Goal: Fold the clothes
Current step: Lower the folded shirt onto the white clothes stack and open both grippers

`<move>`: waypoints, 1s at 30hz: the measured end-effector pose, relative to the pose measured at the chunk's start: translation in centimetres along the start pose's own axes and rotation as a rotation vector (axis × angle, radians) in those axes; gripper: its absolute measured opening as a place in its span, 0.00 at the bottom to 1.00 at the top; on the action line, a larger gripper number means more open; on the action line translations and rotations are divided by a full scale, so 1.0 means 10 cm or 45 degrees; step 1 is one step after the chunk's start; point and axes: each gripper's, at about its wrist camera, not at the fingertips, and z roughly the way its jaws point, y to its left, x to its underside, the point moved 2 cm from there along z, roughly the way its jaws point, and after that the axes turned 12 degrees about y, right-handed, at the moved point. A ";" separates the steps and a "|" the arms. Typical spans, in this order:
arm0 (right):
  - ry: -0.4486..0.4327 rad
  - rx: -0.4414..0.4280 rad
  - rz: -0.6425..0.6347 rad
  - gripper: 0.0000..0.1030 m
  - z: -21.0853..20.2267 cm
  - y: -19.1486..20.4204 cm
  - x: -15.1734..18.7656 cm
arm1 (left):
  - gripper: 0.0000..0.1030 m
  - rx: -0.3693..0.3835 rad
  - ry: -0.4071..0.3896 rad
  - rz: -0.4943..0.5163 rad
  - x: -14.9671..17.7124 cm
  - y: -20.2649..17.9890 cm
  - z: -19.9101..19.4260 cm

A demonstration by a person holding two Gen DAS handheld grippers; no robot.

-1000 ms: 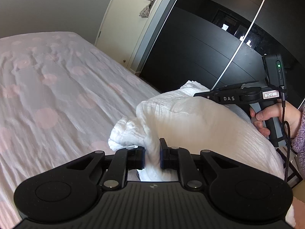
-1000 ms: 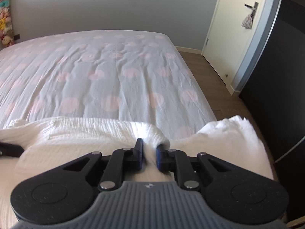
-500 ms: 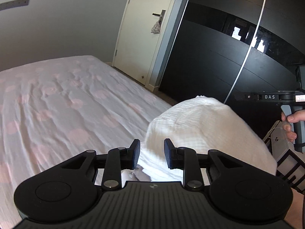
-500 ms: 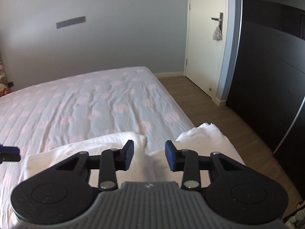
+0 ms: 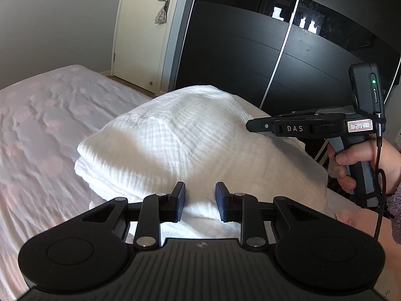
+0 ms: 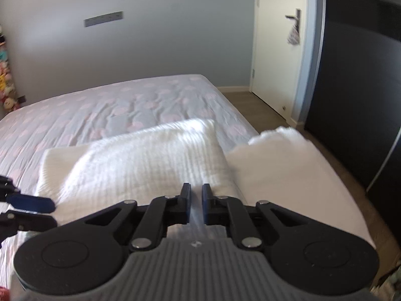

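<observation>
White garment was found bunched in a folded mound at the near edge of the bed, on the side toward the dark wardrobe. In the right wrist view it was seen as two parts: a thick folded bundle and a flatter panel spread toward the bed's corner. Judged placed there so both hands could reach it from the bedside.

Left gripper was held just above the near edge of the mound, pads apart, a moderate gap between them. Cloth was seen through the gap, but no pinch could be made out; the garment looked released and lying on its own. The tool was angled down at the fabric, likely kept low for a re-grip or a smoothing press.

Right gripper was seen with pads almost together, only a narrow slit left. No fabric was made out between them; blur there made this less than certain. From the left wrist view it was seen hovering over the mound's far side, carried by a hand on the pistol handle.

Fold judged partly done: one layer stacked, the side panel not yet brought over. Next grab was judged to need the panel's free edge; risk was that the soft stack would slump if dragged.
</observation>
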 end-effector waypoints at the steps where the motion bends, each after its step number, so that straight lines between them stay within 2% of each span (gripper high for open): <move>1: 0.012 -0.017 0.029 0.07 0.07 -0.05 0.02 | 0.23 -0.014 0.018 0.014 -0.01 0.02 0.06; 4: 0.042 -0.077 0.124 0.06 0.27 -0.21 0.07 | 0.23 -0.067 0.061 0.077 -0.04 0.00 0.22; 9: 0.053 -0.097 0.187 0.06 0.37 -0.27 0.10 | 0.23 -0.068 0.083 0.084 -0.07 0.00 0.20; 11: 0.049 -0.098 0.175 0.07 0.29 -0.26 0.07 | 0.23 -0.063 0.071 0.082 -0.07 -0.01 0.12; 14: -0.025 -0.118 0.185 0.08 0.03 -0.29 0.07 | 0.23 -0.068 0.026 0.081 -0.04 -0.07 -0.07; 16: -0.080 -0.121 0.191 0.15 -0.18 -0.31 0.11 | 0.24 -0.083 -0.013 0.093 -0.02 -0.15 -0.20; 19: -0.118 -0.122 0.166 0.15 -0.42 -0.30 0.23 | 0.31 -0.080 -0.064 0.138 0.00 -0.35 -0.39; 21: -0.130 -0.113 0.133 0.15 -0.55 -0.25 0.36 | 0.39 -0.079 -0.045 0.179 0.06 -0.48 -0.36; 25: -0.101 -0.071 0.085 0.15 -0.60 -0.21 0.59 | 0.39 -0.089 0.021 0.240 0.18 -0.69 -0.26; 30: -0.012 -0.024 0.136 0.15 -0.50 -0.25 0.94 | 0.38 -0.136 0.118 0.212 0.38 -0.58 -0.14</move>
